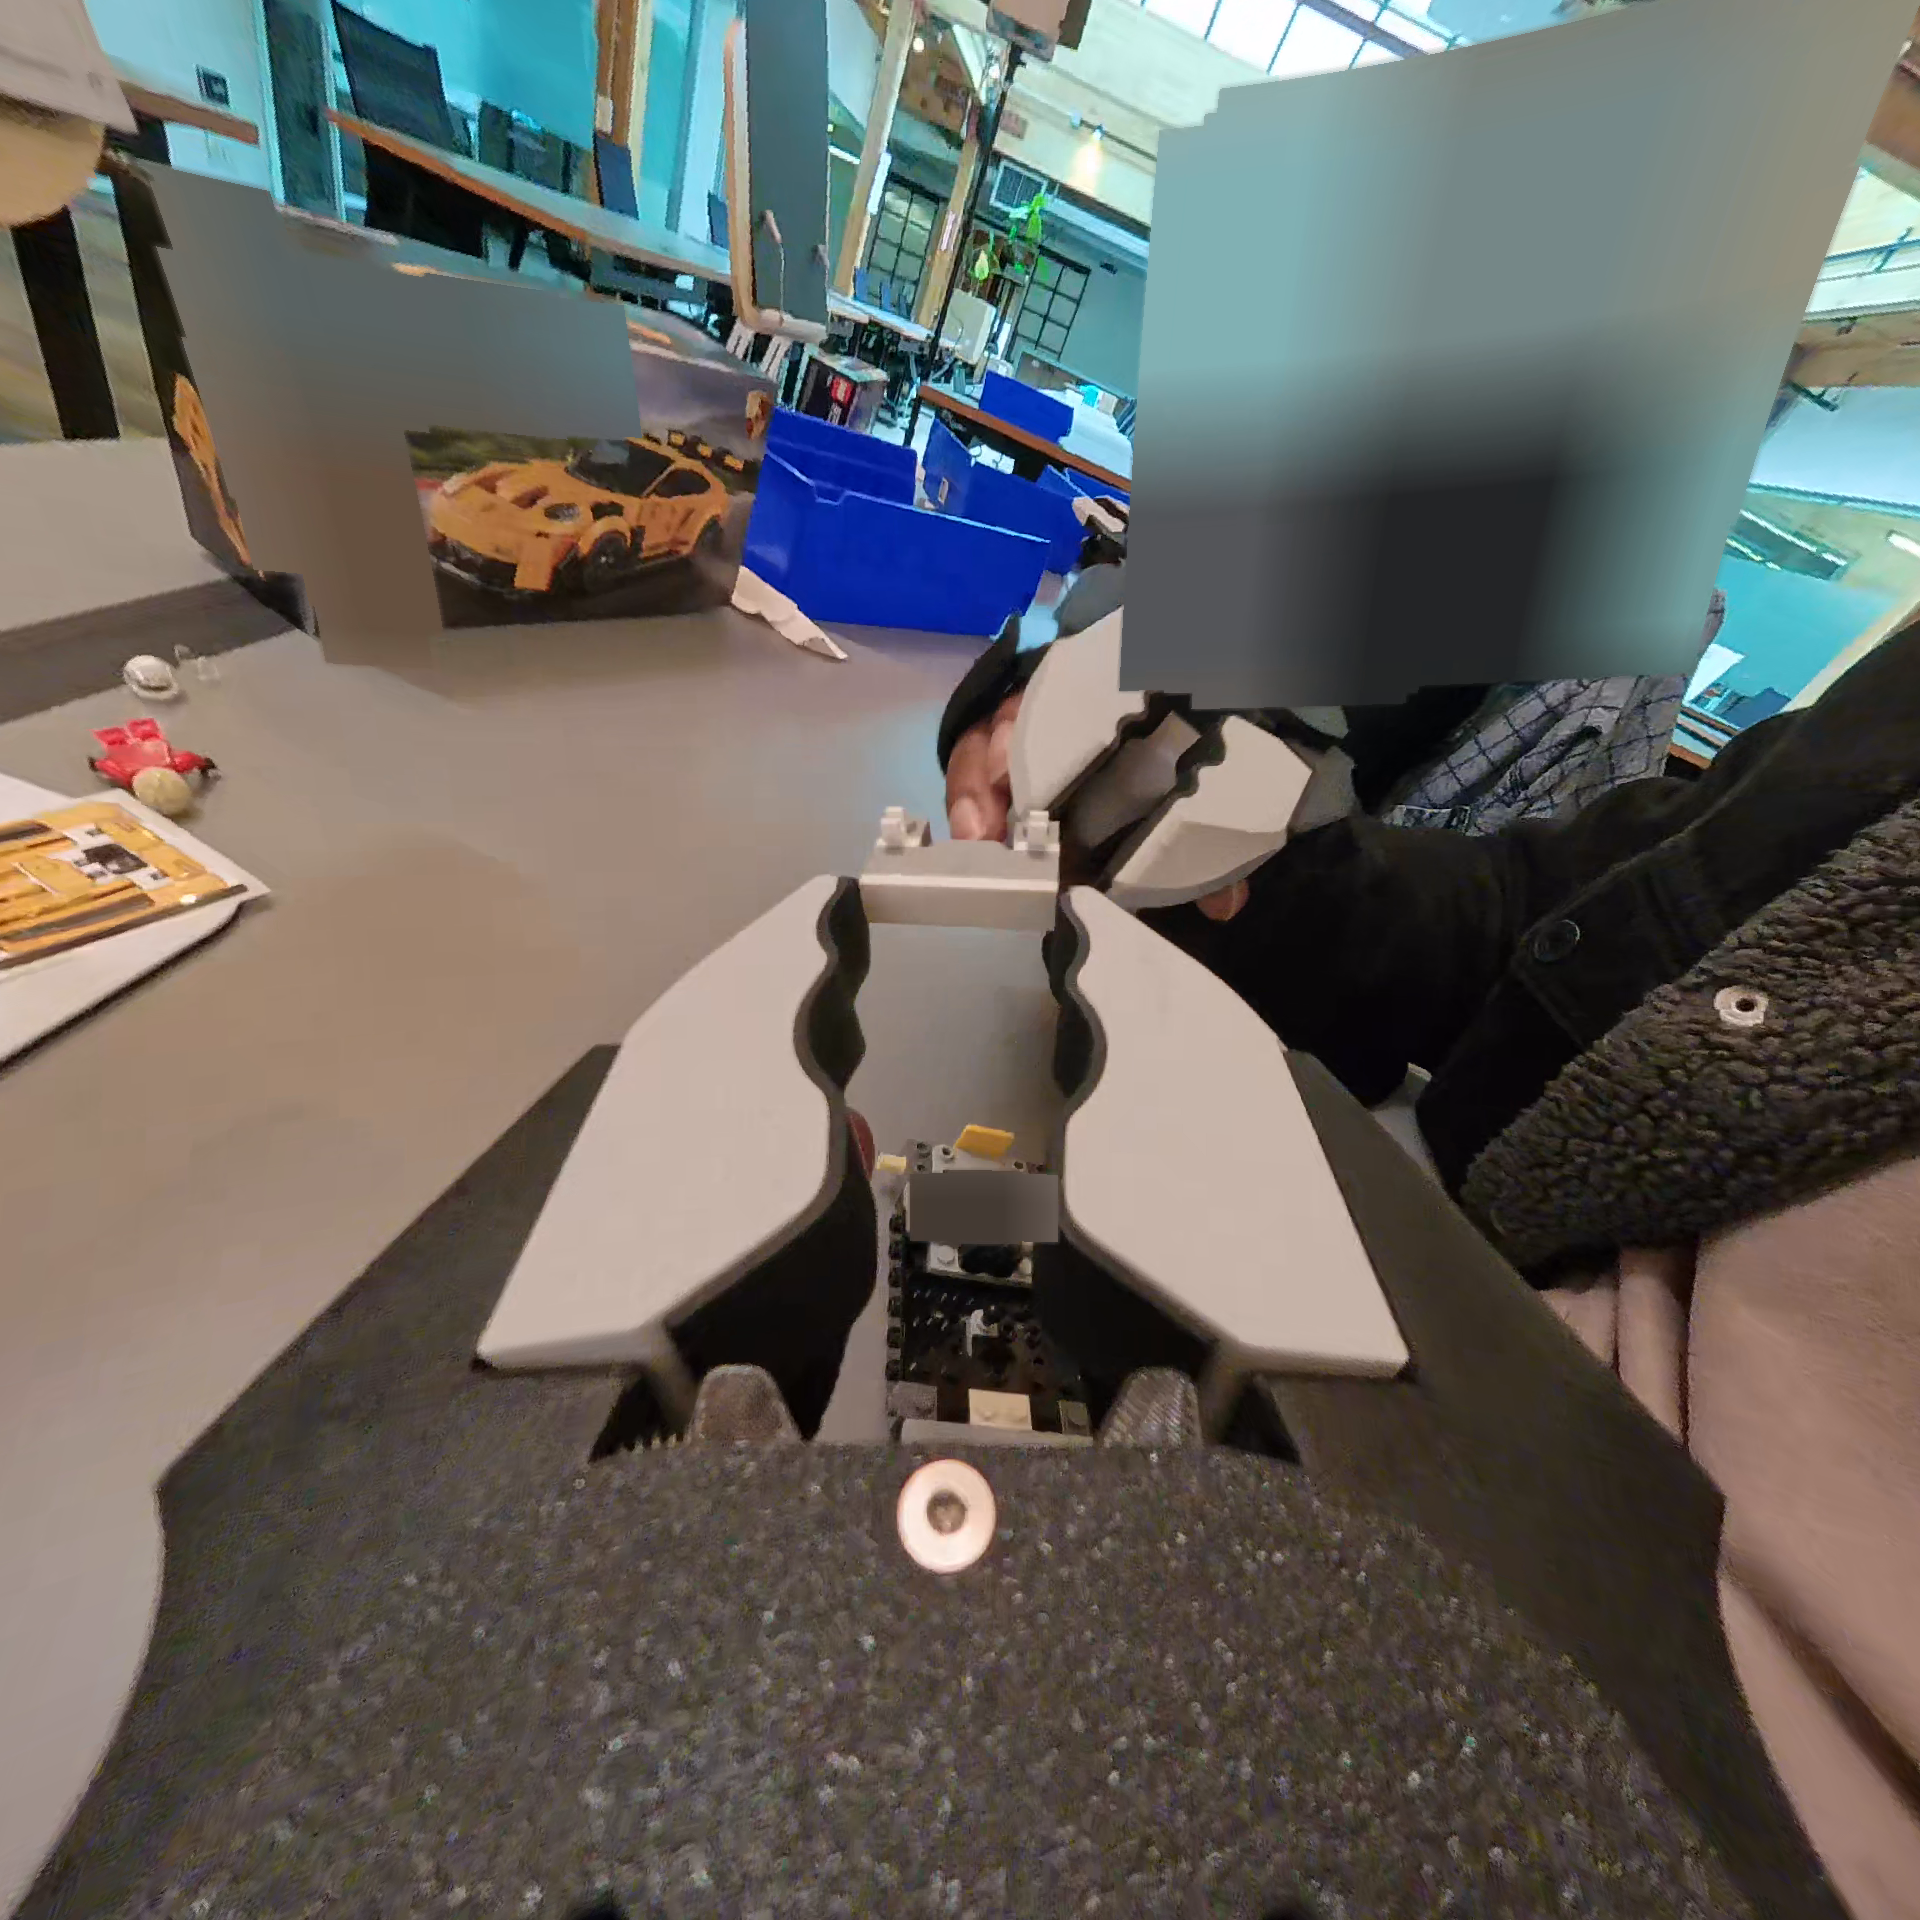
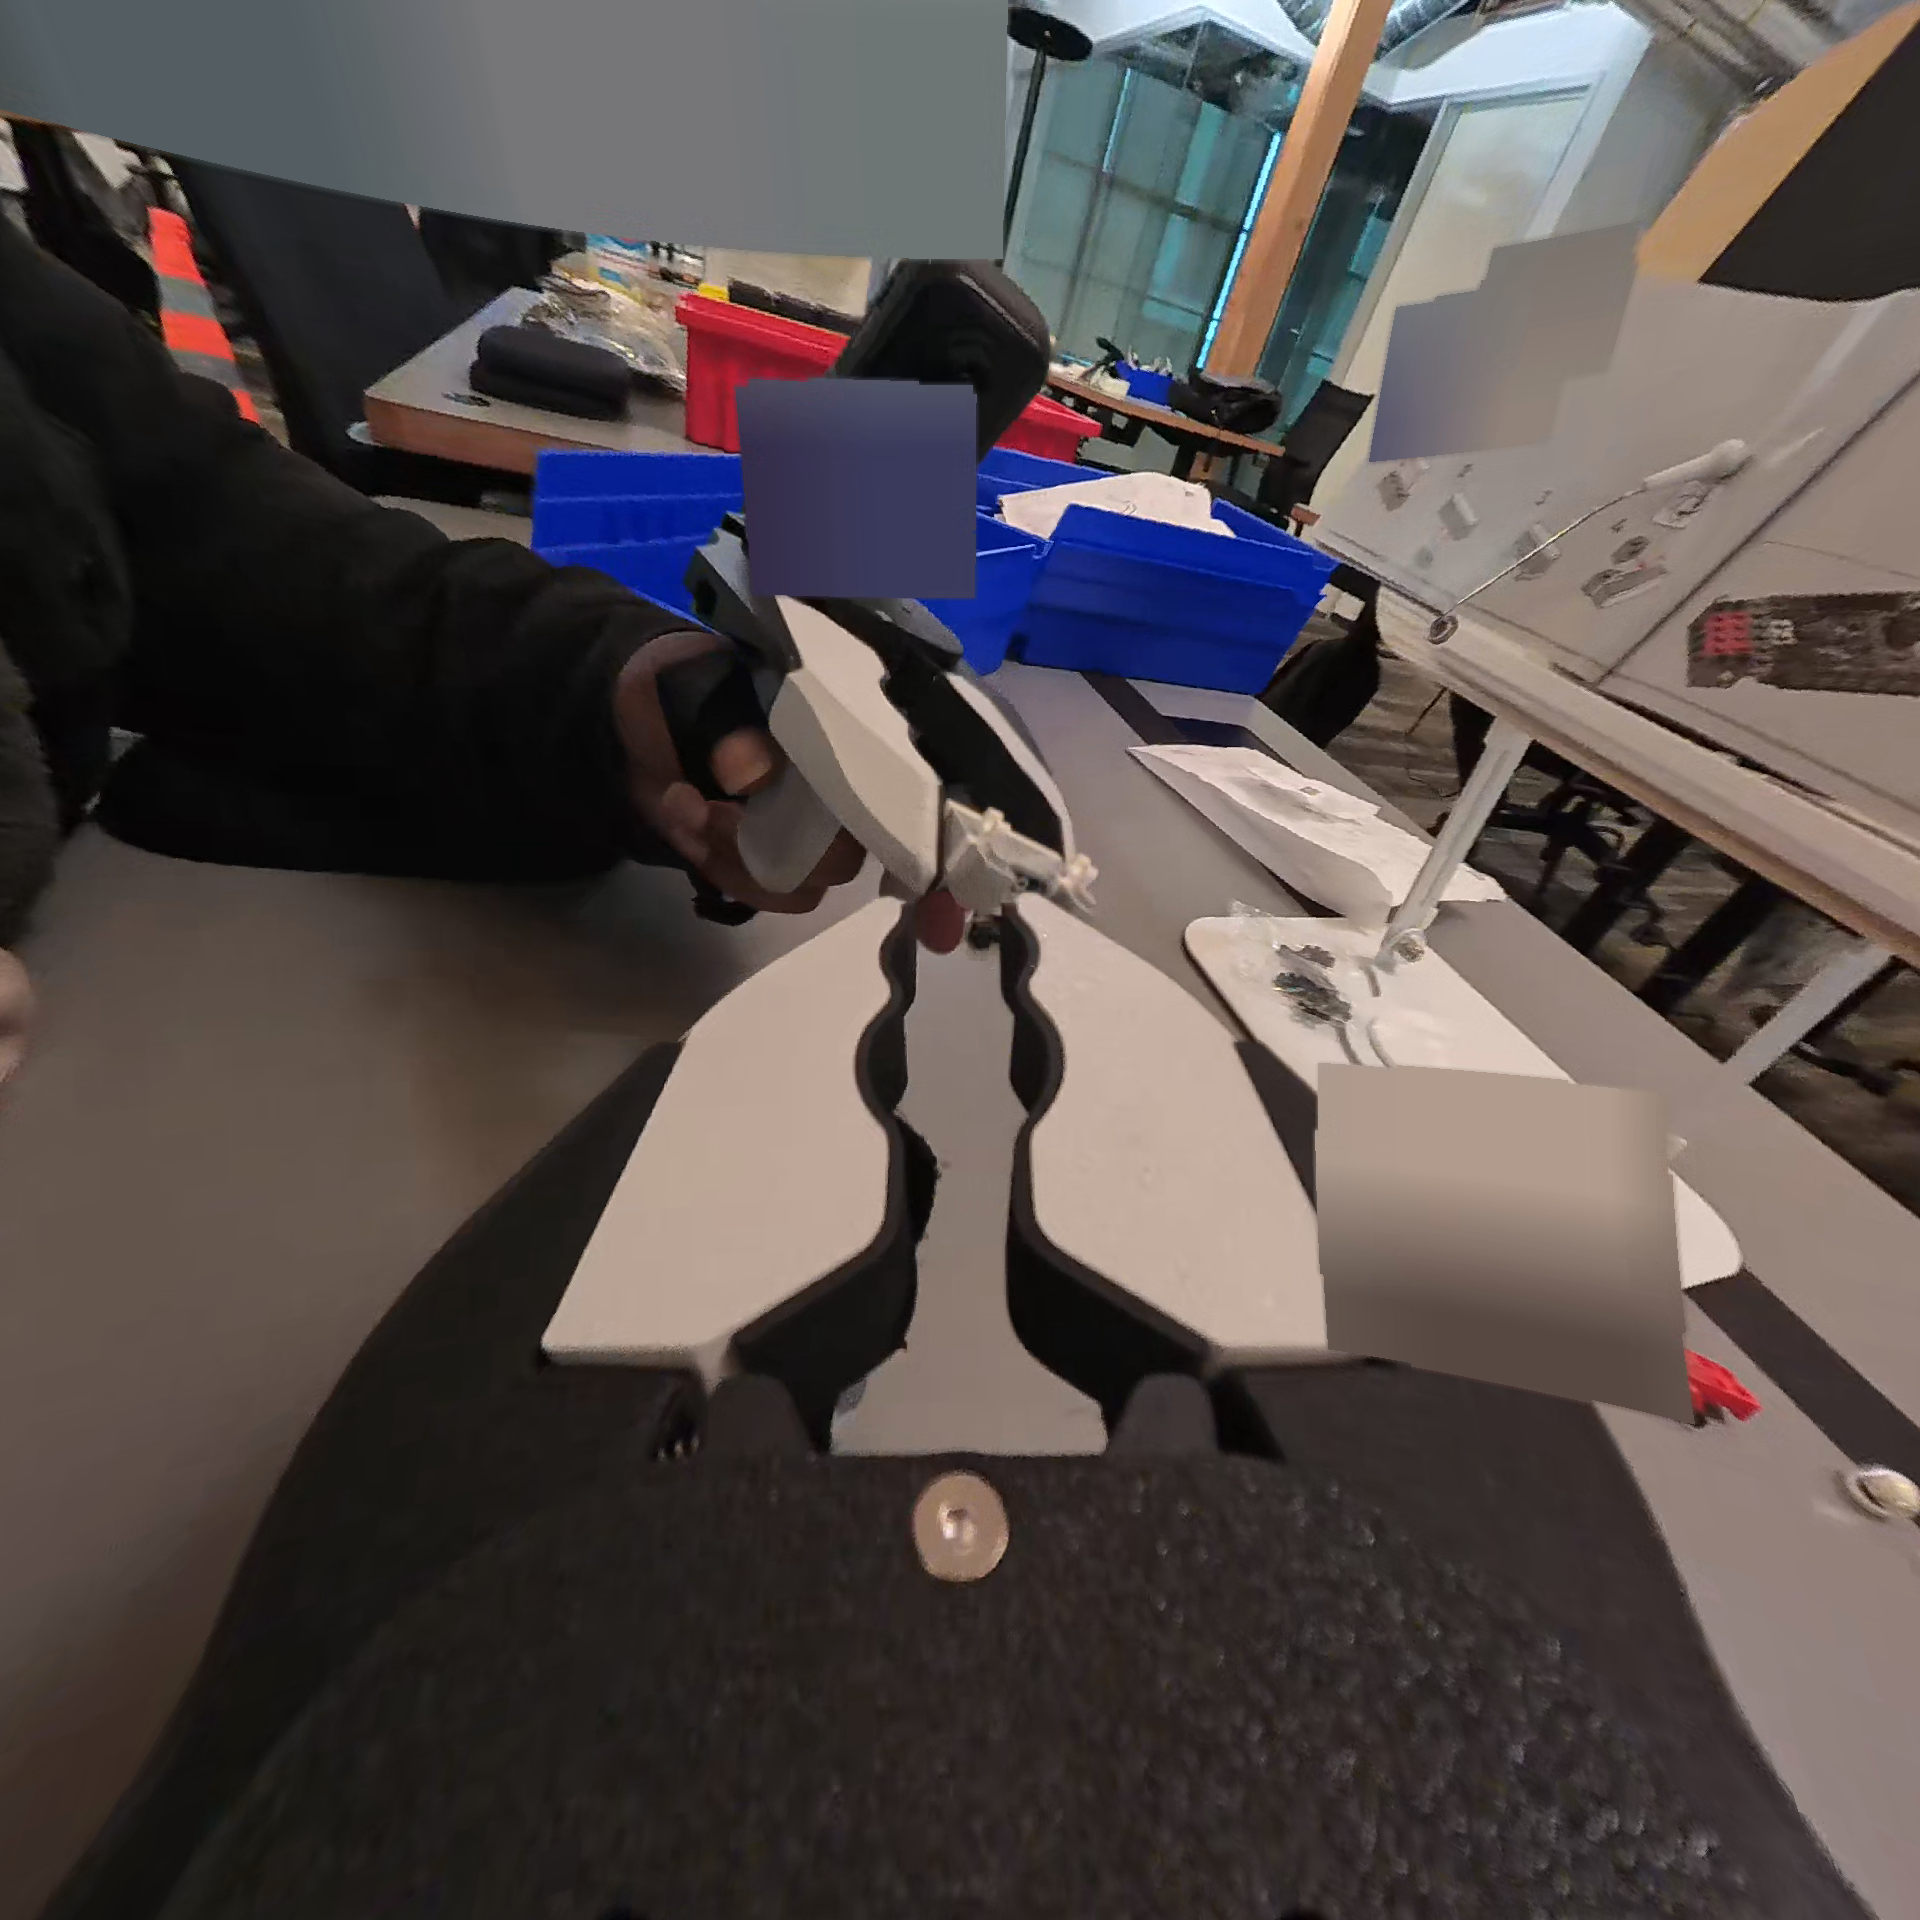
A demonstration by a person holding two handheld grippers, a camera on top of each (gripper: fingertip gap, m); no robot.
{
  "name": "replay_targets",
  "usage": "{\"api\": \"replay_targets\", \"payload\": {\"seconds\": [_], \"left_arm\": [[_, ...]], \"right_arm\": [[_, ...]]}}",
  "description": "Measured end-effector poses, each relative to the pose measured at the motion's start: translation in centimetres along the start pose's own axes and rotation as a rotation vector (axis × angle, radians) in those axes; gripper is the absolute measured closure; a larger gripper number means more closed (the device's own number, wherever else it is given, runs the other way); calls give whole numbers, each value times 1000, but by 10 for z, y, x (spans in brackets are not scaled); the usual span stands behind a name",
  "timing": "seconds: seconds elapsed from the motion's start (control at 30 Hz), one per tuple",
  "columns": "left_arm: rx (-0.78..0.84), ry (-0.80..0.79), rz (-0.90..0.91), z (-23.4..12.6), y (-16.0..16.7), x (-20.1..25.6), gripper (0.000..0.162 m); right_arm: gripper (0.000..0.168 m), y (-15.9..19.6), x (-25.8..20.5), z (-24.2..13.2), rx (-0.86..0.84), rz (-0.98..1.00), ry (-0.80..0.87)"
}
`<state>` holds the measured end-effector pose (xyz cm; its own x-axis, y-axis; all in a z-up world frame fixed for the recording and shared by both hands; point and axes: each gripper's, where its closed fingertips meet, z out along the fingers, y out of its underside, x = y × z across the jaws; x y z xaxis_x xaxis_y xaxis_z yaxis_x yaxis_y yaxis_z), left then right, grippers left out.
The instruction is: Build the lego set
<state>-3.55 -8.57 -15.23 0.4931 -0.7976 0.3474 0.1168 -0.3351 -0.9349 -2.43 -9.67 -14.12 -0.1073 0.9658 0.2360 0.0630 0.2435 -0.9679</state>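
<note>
Partly built black model (image 1: 971,1309) on tabletop (image 1: 468,935) beneath left gripper (image 1: 958,902), which is clamped on grey arched brick (image 1: 961,878). Right gripper (image 2: 961,920) narrowly apart, tips meeting brick (image 2: 1003,854). Blue bins (image 1: 883,530) and set box (image 1: 561,520) along far edge.

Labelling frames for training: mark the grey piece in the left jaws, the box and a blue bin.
grey piece (image 1: 961,899), left wrist view, front face
box (image 1: 577,525), left wrist view, car picture
blue bin (image 1: 883,551), left wrist view, front wall

Grey arched lego piece (image 1: 961,883) with two corner clips, level, above dark studded chassis (image 1: 971,1320).
</note>
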Motion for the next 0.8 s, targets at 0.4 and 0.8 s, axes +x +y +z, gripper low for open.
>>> {"api": "replay_targets", "payload": {"seconds": [0.4,0.8], "left_arm": [[-64,7,-92,5,12,-2,128],[-104,24,-251,7,22,-6,127]], "right_arm": [[154,12,0,4,-68,-54,23],[147,27,4,6,-147,-110,45]]}}
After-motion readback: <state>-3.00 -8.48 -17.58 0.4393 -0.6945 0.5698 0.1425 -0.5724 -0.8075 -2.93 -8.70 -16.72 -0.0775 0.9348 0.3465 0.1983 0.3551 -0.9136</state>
